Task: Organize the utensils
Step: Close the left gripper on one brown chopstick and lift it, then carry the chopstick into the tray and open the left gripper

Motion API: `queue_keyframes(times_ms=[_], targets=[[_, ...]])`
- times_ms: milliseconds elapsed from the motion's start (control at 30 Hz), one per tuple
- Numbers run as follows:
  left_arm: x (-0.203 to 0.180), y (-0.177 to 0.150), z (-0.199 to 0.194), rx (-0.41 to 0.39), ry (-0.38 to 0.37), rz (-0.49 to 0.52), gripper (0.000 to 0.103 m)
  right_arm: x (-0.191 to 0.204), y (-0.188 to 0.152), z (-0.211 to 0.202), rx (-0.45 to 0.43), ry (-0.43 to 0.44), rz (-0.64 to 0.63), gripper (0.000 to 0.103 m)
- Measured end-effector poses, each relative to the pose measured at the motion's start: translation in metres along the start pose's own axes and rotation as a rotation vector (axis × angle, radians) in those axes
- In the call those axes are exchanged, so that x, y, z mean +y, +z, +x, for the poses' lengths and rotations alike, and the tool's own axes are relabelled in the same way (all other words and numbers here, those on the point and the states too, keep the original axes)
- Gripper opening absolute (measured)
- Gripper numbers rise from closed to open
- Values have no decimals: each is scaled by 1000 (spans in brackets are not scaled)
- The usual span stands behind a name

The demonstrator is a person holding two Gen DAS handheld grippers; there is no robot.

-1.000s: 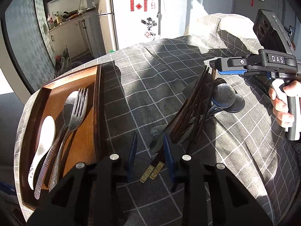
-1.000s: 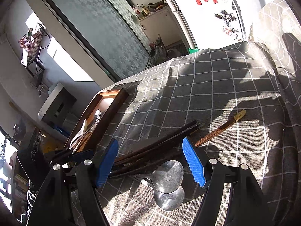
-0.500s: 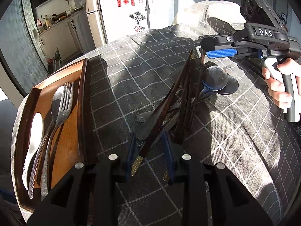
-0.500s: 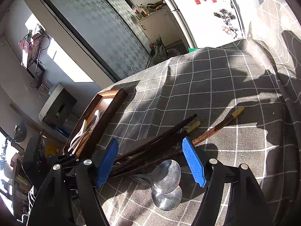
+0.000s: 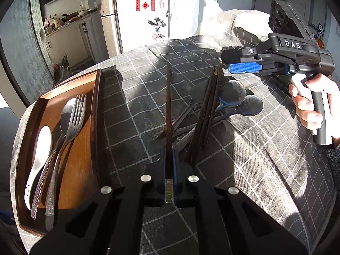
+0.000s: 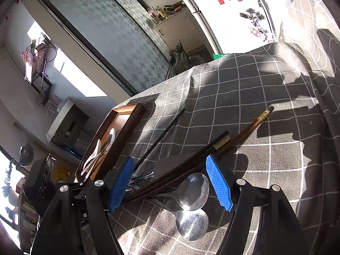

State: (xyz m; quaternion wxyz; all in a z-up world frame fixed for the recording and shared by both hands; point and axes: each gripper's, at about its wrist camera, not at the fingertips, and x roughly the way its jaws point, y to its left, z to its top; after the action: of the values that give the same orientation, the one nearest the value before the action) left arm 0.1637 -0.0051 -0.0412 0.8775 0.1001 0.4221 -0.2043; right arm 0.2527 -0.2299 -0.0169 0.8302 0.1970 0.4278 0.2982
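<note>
My left gripper has its jaws closing, and the pads press on one dark chopstick near its gold-banded end. That chopstick points straight ahead over the checked cloth, apart from the pile; it also shows as the chopstick in the right wrist view. Several more chopsticks lie crossed over two metal spoons. My right gripper stands open just above that pile, its blue pads on either side of the chopsticks and spoons, gripping nothing.
A wooden tray at the left edge of the table holds a white spoon, a fork and other metal utensils. A hand holds the right gripper's handle. A fridge and kitchen cabinets stand beyond the table.
My left gripper has shut on one chopstick, which has swung away from the pile and now points straight ahead. The right gripper stays open over the pile.
</note>
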Motion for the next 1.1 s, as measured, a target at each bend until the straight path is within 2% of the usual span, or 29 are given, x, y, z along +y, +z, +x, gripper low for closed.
queue_keyframes(times_ms=[200, 267, 367, 400, 467, 500, 667, 833, 967, 1100], targets=[[-2, 6, -18, -49, -25, -37, 6, 12, 9, 31, 24, 84, 79, 72], [-4, 6, -25, -60, -35, -36, 6, 16, 9, 43, 32, 99, 105, 67], [-7, 5, -30, -67, -53, -38, 6, 23, 8, 55, 43, 79, 107, 46], [-8, 4, -31, -69, -55, -36, 6, 26, 7, 58, 52, 66, 98, 34], [-9, 1, -32, -69, -63, -32, 6, 31, 6, 63, 64, 61, 104, 26], [-9, 0, -32, -71, -60, -33, 6, 34, 5, 65, 65, 61, 98, 16], [5, -8, -42, -84, -34, -42, 6, 57, 7, 74, 69, 72, 64, 15], [32, -23, -63, -81, 70, -46, 6, 100, 9, 107, 97, 128, 24, 15], [65, -34, -77, -70, 135, -86, 7, 132, 12, 141, 129, 167, 10, 15], [89, -44, -79, -50, 191, -119, 7, 158, 15, 171, 159, 150, -18, 16]])
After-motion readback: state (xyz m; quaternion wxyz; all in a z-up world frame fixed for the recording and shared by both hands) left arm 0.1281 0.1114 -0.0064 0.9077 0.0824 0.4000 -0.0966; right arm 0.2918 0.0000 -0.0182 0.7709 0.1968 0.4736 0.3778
